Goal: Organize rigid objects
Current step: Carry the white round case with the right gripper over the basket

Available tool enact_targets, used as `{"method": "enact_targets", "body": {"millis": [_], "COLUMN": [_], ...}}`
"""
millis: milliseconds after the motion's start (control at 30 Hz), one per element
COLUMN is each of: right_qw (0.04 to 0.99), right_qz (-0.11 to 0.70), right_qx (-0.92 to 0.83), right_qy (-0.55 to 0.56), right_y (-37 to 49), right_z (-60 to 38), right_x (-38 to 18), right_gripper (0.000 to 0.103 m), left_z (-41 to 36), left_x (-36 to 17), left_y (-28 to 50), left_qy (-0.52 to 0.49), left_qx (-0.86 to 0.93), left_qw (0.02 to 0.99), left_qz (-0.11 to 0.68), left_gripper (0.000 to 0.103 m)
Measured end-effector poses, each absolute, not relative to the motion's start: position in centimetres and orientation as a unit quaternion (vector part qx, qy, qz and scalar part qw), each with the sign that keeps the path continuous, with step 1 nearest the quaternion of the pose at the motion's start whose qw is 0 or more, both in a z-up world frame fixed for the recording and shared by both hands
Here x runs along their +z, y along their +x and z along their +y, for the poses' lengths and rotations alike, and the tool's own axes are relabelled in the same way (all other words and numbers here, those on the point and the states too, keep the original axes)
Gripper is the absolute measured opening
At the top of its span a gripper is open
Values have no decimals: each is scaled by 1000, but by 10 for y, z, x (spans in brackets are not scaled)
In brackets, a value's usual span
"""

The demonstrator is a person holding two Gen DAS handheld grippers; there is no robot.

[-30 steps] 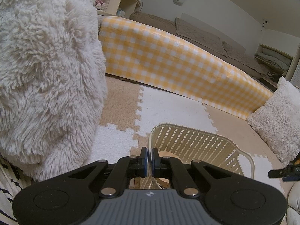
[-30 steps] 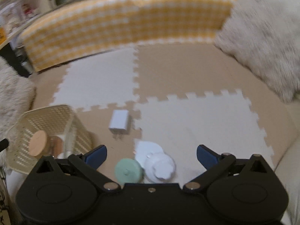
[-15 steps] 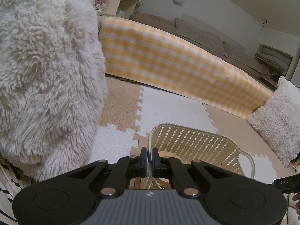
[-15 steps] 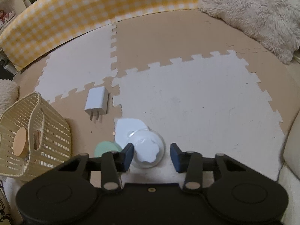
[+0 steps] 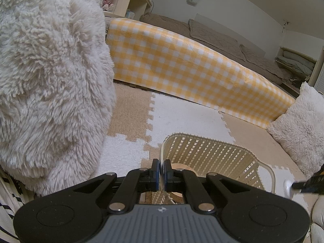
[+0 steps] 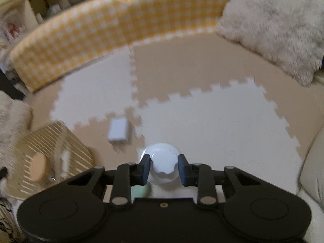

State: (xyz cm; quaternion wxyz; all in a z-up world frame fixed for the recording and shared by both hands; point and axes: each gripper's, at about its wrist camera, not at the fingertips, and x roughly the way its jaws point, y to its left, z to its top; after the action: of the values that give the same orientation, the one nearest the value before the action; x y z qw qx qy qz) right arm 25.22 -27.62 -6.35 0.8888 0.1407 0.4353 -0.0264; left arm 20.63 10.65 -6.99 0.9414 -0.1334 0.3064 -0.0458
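My left gripper [image 5: 161, 171] is shut on the rim of a cream lattice basket [image 5: 212, 158], which is tilted; a round wooden lid [image 5: 182, 167] shows inside it. In the right wrist view the basket [image 6: 50, 158] is at the lower left with the wooden lid [image 6: 38, 167] in it. My right gripper [image 6: 164, 167] is shut on a white round-lidded clear jar [image 6: 163, 162], held above the mat. A white charger plug [image 6: 119, 131] lies on the mat beyond it. A mint green round object [image 6: 141, 190] peeks out under the left finger.
A big fluffy white cushion [image 5: 50, 81] fills the left. A yellow checked bumper [image 5: 192, 70] runs along the back. Another fluffy cushion [image 6: 273, 30] lies at the right. White and beige foam mats [image 6: 212, 117] cover the floor.
My right gripper closed from wide open onto the white jar and lifted it off the mat. The left gripper has stayed shut on the basket rim.
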Motion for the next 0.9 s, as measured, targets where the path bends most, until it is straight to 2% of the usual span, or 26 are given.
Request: {"method": "enact_targets", "body": {"millis": [267,433,900], "right_qw": [912,908,869], "right_qz": [384,387,474], "right_qx": [71,121,140], "right_qy": [130,109,21], "right_y": [250,256,297], "right_z": [-227,-193,-132], "right_x": [-10,5,-34], "right_gripper": [30,30,30], "left_z": [106,106,106], "left_x": [-70,-70,-70], "left_y": [206,206,206], "left_qy": [-133,-133,-134], "left_qx": [-46,-46,-46], "left_qw": [941,941,941], "left_qz": [306,307,307], "left_gripper": [5,5,5]}}
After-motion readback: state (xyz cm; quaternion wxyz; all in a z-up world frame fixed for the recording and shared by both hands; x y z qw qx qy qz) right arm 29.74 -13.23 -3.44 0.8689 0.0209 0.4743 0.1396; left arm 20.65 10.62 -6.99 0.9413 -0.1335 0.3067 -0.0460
